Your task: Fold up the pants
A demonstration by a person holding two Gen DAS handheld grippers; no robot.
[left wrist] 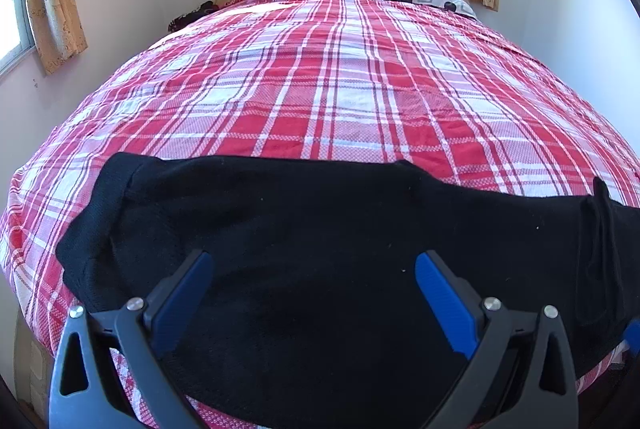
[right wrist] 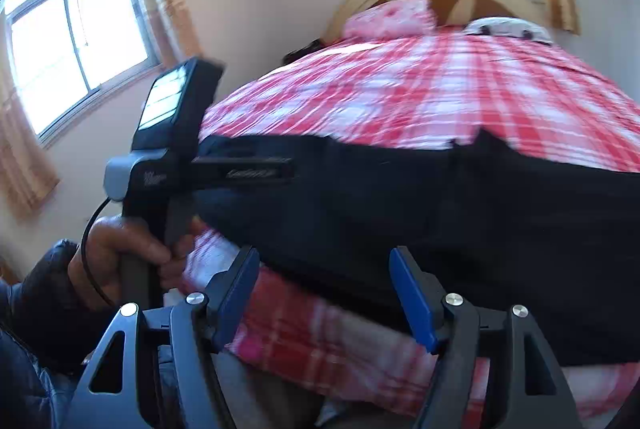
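black fabric: the pants (left wrist: 320, 229) lie flat across the near end of the plaid bedspread (left wrist: 320, 89), near edge hanging over the bed's foot.
long axis: left to right across the bed, square to both grippers' reach.
ends: a banded edge, waistband or cuff, i cannot tell which, sits at the left end.
left gripper (left wrist: 314, 269): fingers spread wide, hovering over the pants' middle, gripping nothing.
right gripper (right wrist: 324, 269): fingers spread, low by the overhanging near edge, empty; view blurred.
nearer: left sits directly above the cloth; right faces its edge.
likely next: probably pinch the near edge.
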